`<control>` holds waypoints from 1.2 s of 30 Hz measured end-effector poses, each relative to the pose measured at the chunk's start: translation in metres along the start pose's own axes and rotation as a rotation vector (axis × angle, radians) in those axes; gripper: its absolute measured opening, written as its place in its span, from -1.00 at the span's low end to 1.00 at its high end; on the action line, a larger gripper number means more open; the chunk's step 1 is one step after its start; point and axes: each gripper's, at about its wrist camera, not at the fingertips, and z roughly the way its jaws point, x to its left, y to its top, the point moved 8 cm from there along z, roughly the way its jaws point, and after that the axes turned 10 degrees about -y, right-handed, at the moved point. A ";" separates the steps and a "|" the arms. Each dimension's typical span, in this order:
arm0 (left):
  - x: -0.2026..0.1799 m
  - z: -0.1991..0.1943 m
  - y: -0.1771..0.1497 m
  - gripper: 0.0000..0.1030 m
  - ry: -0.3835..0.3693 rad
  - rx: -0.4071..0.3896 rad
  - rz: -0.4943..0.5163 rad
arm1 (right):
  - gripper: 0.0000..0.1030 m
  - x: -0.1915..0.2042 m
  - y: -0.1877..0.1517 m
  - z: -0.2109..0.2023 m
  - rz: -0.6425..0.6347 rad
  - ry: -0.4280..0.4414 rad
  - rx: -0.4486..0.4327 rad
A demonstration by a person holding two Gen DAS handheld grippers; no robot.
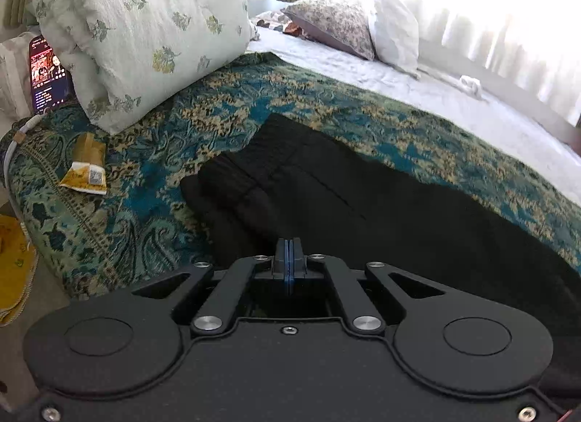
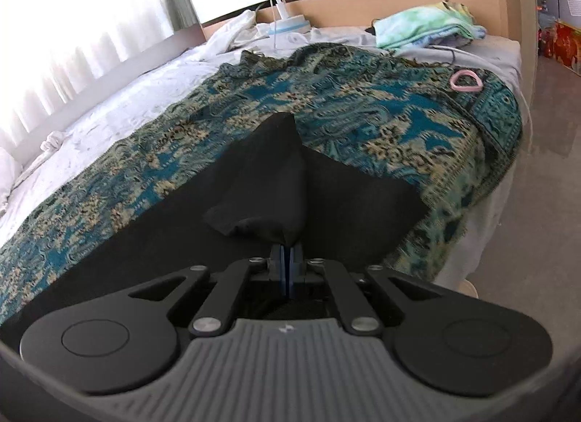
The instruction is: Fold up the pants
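The black pants (image 1: 326,197) are lying on the teal paisley throw (image 1: 152,182) across the bed, long axis running side to side between the two grippers, waistband end toward the left one and leg end toward the right. The right gripper (image 2: 287,253) is sitting with its jaws pressed together on a bunched fold of the dark cloth, which is peaking up from the fingertips like a small tent while the rest is spreading flat beneath and beyond. The left gripper (image 1: 288,246) is also showing its jaws fully closed, low over the near edge of the pants; the cloth is running right under its tips, but whether any is pinched there I cannot tell. Judging by this, the next move is carrying the lifted edge across the width, away from the jaws, and the right hand is the one clearly gripping. The fabric is looking soft, matte and limp, with a ribbed waistband, likely to sag and slide. Further out, a floral quilt (image 1: 138,22) is bundled at the left, a yellow packet (image 1: 85,171) lying beside it, and a pink ring (image 2: 466,80) resting near the far right corner.
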 end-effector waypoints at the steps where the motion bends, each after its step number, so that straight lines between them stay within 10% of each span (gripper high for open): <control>1: 0.001 0.001 -0.002 -0.97 0.002 0.009 0.001 | -0.92 -0.003 -0.003 0.000 -0.002 -0.005 0.001; 10: 0.008 0.006 -0.011 -0.96 0.020 0.051 0.019 | -0.90 -0.014 -0.013 -0.005 -0.033 -0.017 -0.031; 14: 0.008 0.012 -0.016 -0.96 0.036 0.068 0.039 | -0.46 -0.016 -0.009 0.002 -0.064 -0.052 -0.078; 21: 0.008 0.017 -0.020 -0.95 0.056 0.077 0.072 | -0.25 -0.012 0.001 0.016 -0.136 -0.120 -0.162; 25: 0.009 0.018 -0.019 -0.95 0.063 0.082 0.071 | -0.26 -0.023 0.007 0.018 -0.093 -0.150 -0.181; 27: 0.011 0.018 -0.018 -0.95 0.079 0.078 0.076 | -0.92 -0.036 0.009 0.015 -0.065 -0.219 -0.202; 34: 0.016 0.019 -0.017 -0.95 0.099 0.083 0.084 | -0.92 -0.048 0.006 -0.008 -0.094 -0.222 -0.262; 36: 0.016 0.020 -0.017 -0.95 0.100 0.084 0.087 | -0.64 -0.045 0.008 -0.019 -0.073 -0.202 -0.297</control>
